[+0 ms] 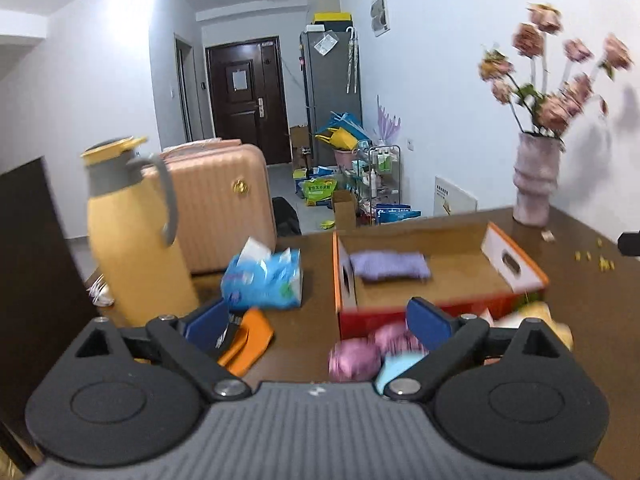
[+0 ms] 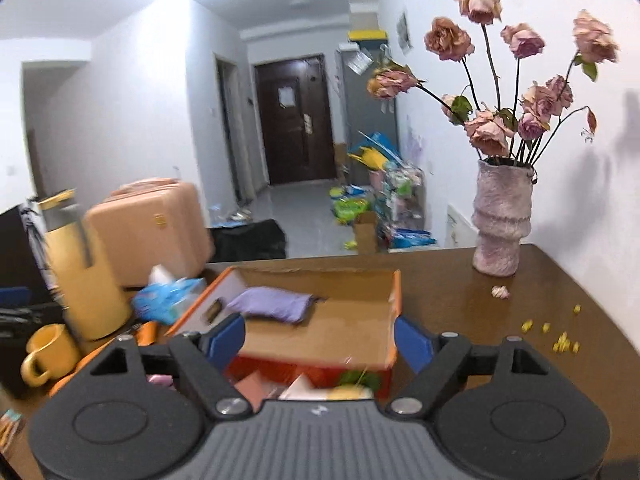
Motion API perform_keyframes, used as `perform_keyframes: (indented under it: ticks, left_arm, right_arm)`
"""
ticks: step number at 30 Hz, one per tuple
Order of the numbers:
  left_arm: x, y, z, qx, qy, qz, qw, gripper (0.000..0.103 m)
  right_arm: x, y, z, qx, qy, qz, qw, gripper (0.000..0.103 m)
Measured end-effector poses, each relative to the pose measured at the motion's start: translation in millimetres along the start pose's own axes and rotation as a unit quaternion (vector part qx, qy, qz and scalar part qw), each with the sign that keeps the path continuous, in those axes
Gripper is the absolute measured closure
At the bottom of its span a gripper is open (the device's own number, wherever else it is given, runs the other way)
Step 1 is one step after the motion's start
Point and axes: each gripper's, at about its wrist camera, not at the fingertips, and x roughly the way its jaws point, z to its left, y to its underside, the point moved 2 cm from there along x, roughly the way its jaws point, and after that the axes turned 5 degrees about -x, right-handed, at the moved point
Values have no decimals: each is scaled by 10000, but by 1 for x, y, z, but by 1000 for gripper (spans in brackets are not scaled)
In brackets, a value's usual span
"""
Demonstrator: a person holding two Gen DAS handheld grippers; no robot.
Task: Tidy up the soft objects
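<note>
The brown wooden surface (image 2: 500, 320) carries an open cardboard box (image 1: 440, 276) with orange edges; a lavender folded cloth (image 1: 388, 266) lies flat on the box floor toward its left end, beyond both grippers and touched by neither. A yellow thermos jug (image 1: 132, 236) stands at the left, with a blue tissue pack (image 1: 264, 280) between it and the box; a pale pink vase (image 2: 502, 220) of dried roses stands at the far right corner. Near the box's front wall lie purple soft balls (image 1: 356, 356), just beside the left gripper (image 1: 316, 320); its jaws stand wide apart with nothing between them. The right gripper (image 2: 316, 338) points at the box from the near side; its jaws are also spread wide and empty, framing the box's front edge. Small yellow crumbs (image 2: 560, 340) dot the right side.
</note>
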Motion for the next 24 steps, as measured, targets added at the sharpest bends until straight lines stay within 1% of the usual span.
perform_keyframes:
  ticks: [1, 2, 4, 5, 6, 8, 9, 11, 13, 15, 17, 18, 20, 24]
  left_arm:
    - [-13, 14, 0, -4, 26, -31, 10000, 5]
    - [-27, 29, -1, -24, 118, -100, 9999, 5]
    - [-55, 54, -3, -72, 316, -221, 9992, 2]
    - [-70, 68, -3, -116, 456, -326, 9984, 0]
    - [-84, 81, -4, -118, 610, -413, 9972, 0]
    - [-110, 110, -8, 26, 884, -500, 9948, 0]
    - [-122, 124, -10, 33, 925, -575, 9940, 0]
    - [-139, 146, -13, -29, 878, -627, 9942, 0]
    - [-146, 164, -17, 26, 815, -509, 9954, 0]
    - [-148, 174, -21, 199, 714, -411, 9964, 0]
    - [-145, 174, -22, 205, 647, -362, 9970, 0]
    - [-145, 173, -20, 167, 635, -348, 9972, 0]
    - [-142, 172, -17, 72, 662, -365, 9971, 0]
    - [-129, 177, -11, 12, 645, -209, 9977, 0]
  right_arm:
    - [-12, 13, 9, -63, -54, -88, 9999, 20]
    - [-26, 26, 15, -139, -70, -168, 9997, 19]
    - [-55, 56, 31, -307, -74, -364, 9988, 15]
    - [-67, 70, 38, -387, -84, -434, 9983, 14]
    - [-81, 86, 47, -439, -74, -520, 9977, 13]
    - [-102, 112, 62, -603, -75, -580, 9965, 13]
    - [-112, 126, 69, -633, -40, -635, 9960, 12]
    - [-130, 152, 83, -675, 47, -647, 9956, 11]
    - [-142, 173, 97, -737, 26, -600, 9955, 11]
    - [-151, 189, 105, -626, -89, -542, 9965, 11]
    - [-152, 197, 110, -544, -268, -428, 9972, 11]
    - [-153, 201, 113, -552, -290, -375, 9973, 11]
    - [-152, 204, 116, -618, -221, -339, 9973, 11]
    - [-144, 207, 114, -482, -153, -322, 9982, 11]
